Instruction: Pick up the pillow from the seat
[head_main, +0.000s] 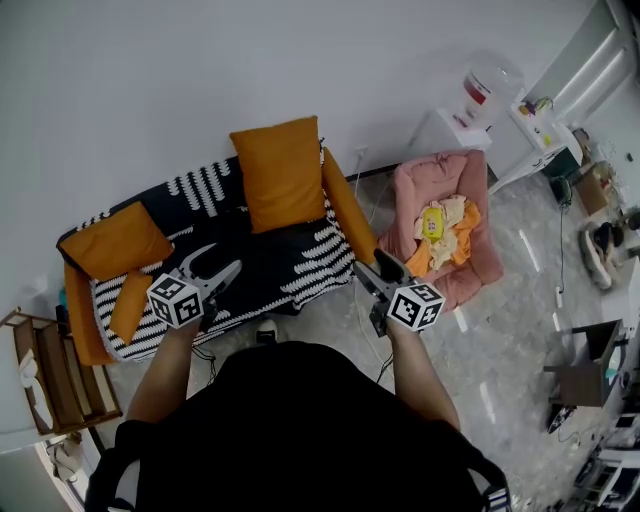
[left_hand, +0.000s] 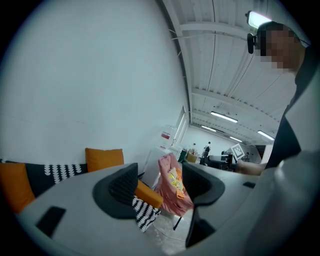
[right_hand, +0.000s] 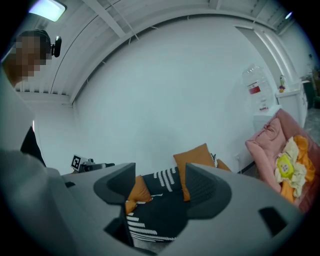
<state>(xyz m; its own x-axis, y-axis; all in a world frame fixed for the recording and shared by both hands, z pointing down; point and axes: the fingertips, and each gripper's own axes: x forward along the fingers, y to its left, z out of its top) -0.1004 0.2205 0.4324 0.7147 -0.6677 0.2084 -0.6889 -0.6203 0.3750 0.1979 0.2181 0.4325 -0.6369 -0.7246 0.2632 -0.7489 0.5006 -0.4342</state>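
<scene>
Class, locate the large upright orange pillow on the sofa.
Head view, upper centre: the pillow stands at the back of the sofa, against the wall, left of the pink chair.

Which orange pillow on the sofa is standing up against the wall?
The large orange pillow near the sofa's right end in the head view, propped upright against the wall. The other orange pillow lies slanted at the left end.

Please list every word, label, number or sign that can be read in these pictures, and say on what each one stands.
No text can be read in any view.
Red label on the water bottle: too small and blurred to read.
Yellow packet on the pink chair: print too small to read.
Marker cubes: black-and-white square patterns only, no letters or numbers.
</scene>
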